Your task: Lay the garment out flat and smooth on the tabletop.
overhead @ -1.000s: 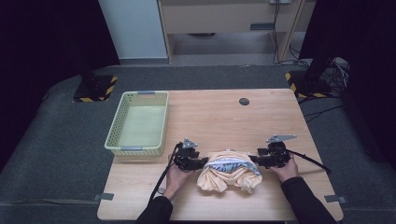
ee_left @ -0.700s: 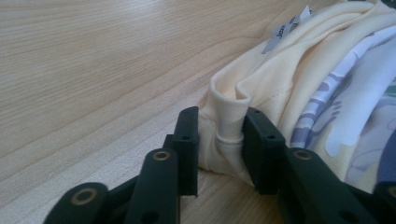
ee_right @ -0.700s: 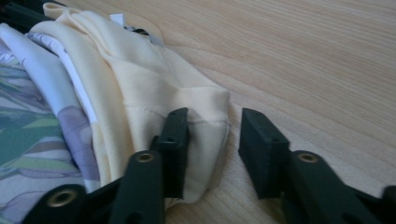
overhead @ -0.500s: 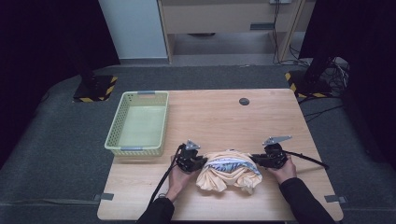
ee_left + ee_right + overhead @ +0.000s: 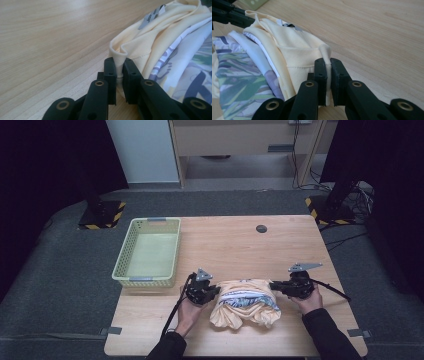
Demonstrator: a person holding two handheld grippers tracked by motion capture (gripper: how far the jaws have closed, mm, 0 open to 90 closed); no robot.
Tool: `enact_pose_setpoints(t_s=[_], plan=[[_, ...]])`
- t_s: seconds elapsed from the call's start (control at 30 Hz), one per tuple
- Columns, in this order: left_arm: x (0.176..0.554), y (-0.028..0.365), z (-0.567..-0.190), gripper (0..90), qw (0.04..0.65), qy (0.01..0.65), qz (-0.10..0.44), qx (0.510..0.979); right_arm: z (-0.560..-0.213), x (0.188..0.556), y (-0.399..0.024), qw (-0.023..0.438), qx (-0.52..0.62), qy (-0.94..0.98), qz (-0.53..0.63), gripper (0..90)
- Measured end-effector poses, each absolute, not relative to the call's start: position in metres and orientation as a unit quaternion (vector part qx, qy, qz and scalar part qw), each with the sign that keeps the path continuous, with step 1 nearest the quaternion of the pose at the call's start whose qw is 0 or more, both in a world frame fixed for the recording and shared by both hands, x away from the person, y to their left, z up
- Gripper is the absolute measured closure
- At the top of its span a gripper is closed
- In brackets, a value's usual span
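Note:
A crumpled pale yellow garment point(image 5: 245, 304) with a blue-and-green printed panel lies at the front middle of the wooden table point(image 5: 240, 250). My left gripper point(image 5: 216, 291) sits at its left end. In the left gripper view, the left gripper point(image 5: 119, 62) has just closed and is shut on a pinched fold of the yellow garment point(image 5: 140, 47). My right gripper point(image 5: 272, 285) sits at the garment's right end. In the right gripper view, the right gripper point(image 5: 328, 62) has just closed on a hemmed edge of the garment point(image 5: 297, 47). The left gripper point(image 5: 229, 13) shows beyond the cloth.
An empty pale green mesh basket point(image 5: 142, 280) stands at the table's left, just behind my left hand. A small black round disc point(image 5: 261, 228) sits near the far edge. A grey label point(image 5: 150, 18) is sewn into the garment.
Both grippers' jaws have closed onto the garment's two ends. The left hand has risen a little with its fold; the right hand has stayed in place.

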State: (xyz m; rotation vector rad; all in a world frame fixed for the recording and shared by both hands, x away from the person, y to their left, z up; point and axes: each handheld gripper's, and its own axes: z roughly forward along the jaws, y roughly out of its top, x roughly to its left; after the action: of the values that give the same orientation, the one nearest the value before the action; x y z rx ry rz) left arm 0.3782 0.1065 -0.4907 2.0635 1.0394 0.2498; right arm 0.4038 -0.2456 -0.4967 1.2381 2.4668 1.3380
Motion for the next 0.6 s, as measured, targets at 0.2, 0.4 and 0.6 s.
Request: enact_pose_setpoints(t_s=[0.2, 0.4, 0.6], plan=[[0.371, 0.110, -0.474, 83.1, 0.413, 0.400, 0.113, 0.810, -0.484, 0.400, -0.248, 0.039, 0.396, 0.796, 0.456, 84.3], [0.366, 0.114, -0.462, 83.1, 0.429, 0.399, 0.116, 0.802, -0.467, 0.395, -0.251, 0.050, 0.383, 0.790, 0.476, 84.4], [0.359, 0.114, -0.448, 83.2, 0.443, 0.390, 0.128, 0.797, -0.453, 0.390, -0.253, 0.061, 0.374, 0.786, 0.488, 84.5]])
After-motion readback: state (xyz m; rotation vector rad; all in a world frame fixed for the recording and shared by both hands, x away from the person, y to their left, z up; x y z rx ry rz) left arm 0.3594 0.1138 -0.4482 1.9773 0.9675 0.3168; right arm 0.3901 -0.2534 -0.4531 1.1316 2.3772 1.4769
